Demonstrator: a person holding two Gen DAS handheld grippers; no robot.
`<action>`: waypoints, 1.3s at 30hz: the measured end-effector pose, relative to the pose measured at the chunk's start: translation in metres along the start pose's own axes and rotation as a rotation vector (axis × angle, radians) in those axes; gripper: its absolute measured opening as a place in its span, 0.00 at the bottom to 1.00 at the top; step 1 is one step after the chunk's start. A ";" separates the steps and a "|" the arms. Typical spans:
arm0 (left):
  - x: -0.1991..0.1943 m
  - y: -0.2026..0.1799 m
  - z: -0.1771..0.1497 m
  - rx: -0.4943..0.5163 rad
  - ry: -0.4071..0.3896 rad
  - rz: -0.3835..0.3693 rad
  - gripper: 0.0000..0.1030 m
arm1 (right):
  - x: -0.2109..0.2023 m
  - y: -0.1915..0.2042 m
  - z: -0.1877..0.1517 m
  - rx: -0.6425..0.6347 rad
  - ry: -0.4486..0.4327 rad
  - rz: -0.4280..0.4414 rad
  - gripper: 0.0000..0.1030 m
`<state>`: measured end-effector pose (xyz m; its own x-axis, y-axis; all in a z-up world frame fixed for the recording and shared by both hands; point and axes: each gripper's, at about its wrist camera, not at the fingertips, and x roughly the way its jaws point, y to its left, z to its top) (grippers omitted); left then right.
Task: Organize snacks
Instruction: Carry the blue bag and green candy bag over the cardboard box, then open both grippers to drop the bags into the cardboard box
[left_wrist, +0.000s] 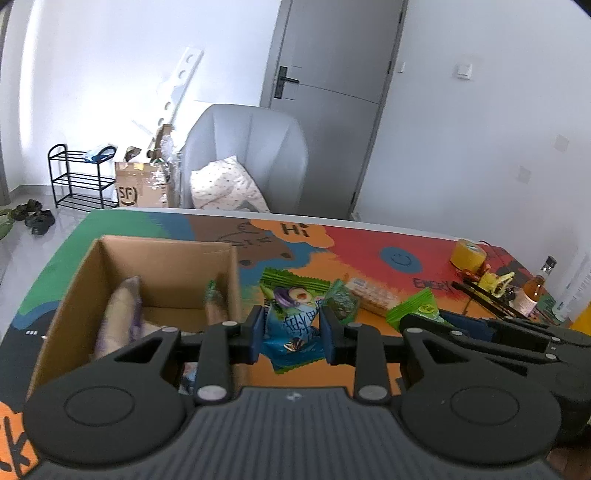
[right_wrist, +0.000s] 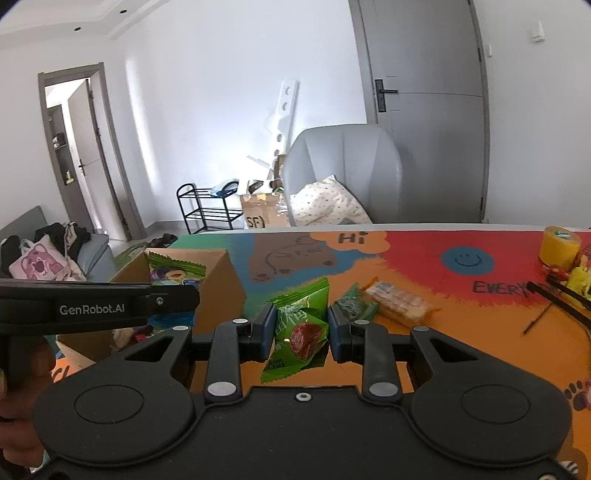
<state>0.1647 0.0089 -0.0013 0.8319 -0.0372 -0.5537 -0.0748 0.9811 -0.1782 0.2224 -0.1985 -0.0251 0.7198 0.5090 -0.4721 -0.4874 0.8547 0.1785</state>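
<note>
My left gripper is shut on a blue and green plum snack packet and holds it just right of the open cardboard box; in the right wrist view the packet hangs by the box. The box holds a purple-white packet and a small green one. My right gripper is shut on a green date snack packet above the table. A dark green packet and a clear biscuit pack lie on the table.
The colourful table mat carries a yellow tape roll and yellow clutter with black sticks at the right. A small bottle stands at the right edge. A grey armchair is behind the table.
</note>
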 end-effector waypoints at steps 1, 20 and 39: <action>-0.001 0.003 0.001 -0.003 -0.001 0.005 0.29 | 0.001 0.002 0.001 -0.003 0.000 0.005 0.27; 0.000 0.064 0.016 -0.081 -0.006 0.091 0.29 | 0.031 0.045 0.017 -0.064 0.025 0.085 0.27; 0.039 0.101 0.033 -0.126 0.033 0.101 0.31 | 0.072 0.073 0.041 -0.100 0.040 0.125 0.27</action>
<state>0.2074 0.1127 -0.0137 0.7983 0.0522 -0.6000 -0.2272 0.9487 -0.2197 0.2591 -0.0957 -0.0106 0.6308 0.6048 -0.4861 -0.6205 0.7694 0.1520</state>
